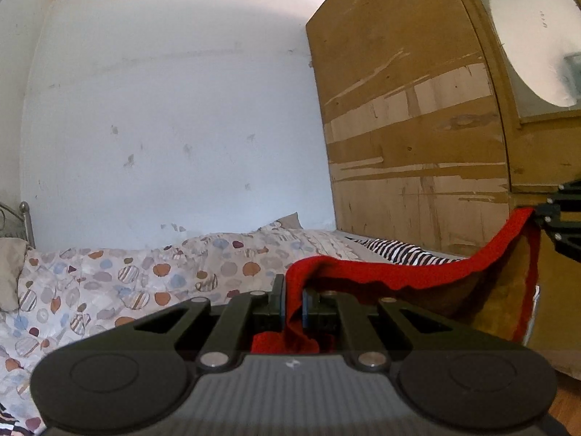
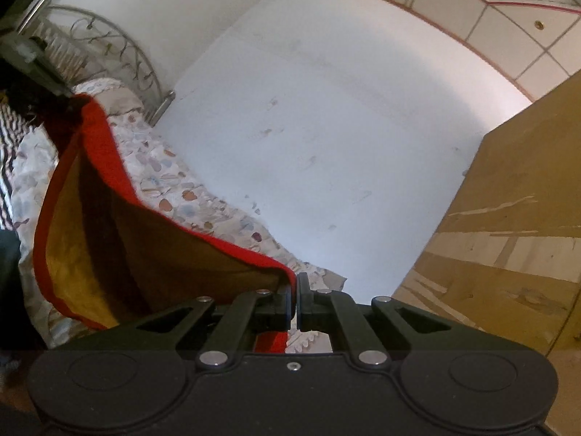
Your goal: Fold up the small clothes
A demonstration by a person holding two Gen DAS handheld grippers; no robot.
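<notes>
A small garment (image 1: 417,272) with a red edge band and a yellow-brown body hangs stretched in the air between both grippers, above the bed. My left gripper (image 1: 292,303) is shut on one end of the red band, which bunches between its pads. At the right edge of the left wrist view my right gripper (image 1: 555,218) holds the other end. In the right wrist view the garment (image 2: 109,239) sags to the left, and my right gripper (image 2: 294,299) is shut on its red corner. The garment's lower part is hidden.
A bed with a spotted quilt (image 1: 120,283) lies below, with a black-and-white striped cloth (image 1: 395,250) on it. A worn brown wardrobe (image 1: 410,116) stands at the right against a white wall (image 1: 174,116). A metal bed frame (image 2: 109,47) rises at the far end.
</notes>
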